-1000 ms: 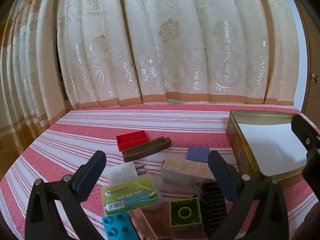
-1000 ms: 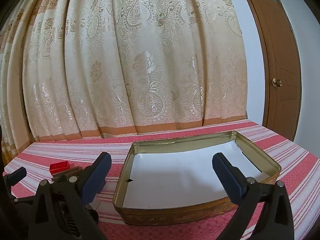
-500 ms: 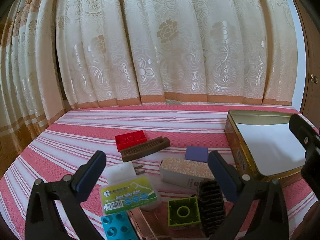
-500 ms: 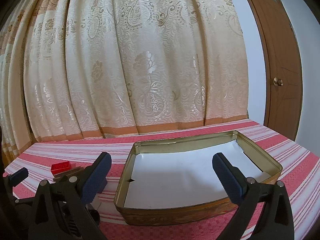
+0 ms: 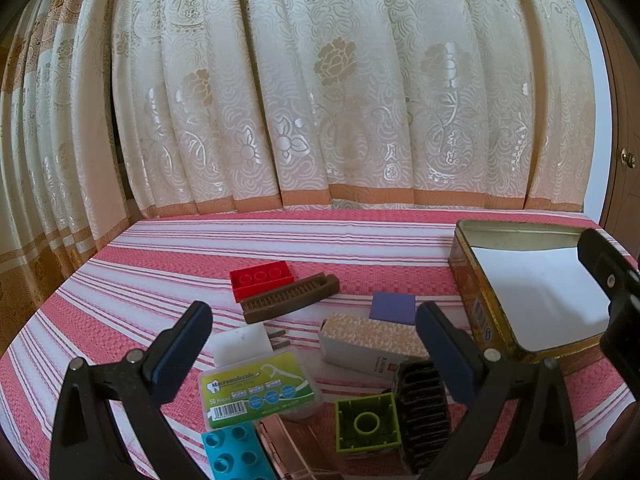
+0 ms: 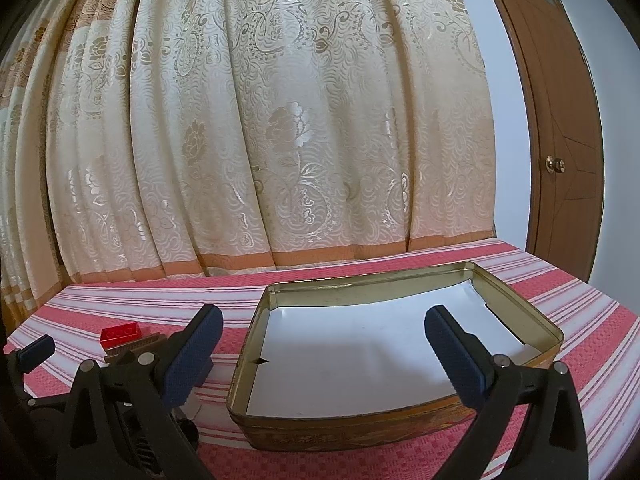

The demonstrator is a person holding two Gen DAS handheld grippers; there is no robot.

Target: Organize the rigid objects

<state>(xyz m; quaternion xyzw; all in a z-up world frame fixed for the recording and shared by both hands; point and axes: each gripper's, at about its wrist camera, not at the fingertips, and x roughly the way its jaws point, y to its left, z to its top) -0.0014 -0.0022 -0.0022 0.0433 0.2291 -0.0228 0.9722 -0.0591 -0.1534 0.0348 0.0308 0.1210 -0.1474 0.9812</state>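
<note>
left gripper (image 5: 312, 352) wide open, empty | right gripper (image 6: 322, 350) same | teal brick (image 5: 234, 454) cut off | pink case (image 5: 294, 454), perhaps, half hidden

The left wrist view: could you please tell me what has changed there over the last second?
Very little. The left gripper has eased slightly back and left, so the objects sit a touch higher and further right in frame. Nothing was grasped or released. Both grippers remain open, the right gripper over the empty tin; the red brick and brown comb lie unmoved.

I read "Macromolecule" and "50 Pieces" on the green floss-pick box (image 5: 260, 390). The lettering on the tin (image 6: 344, 438) is too blurred for me.
</note>
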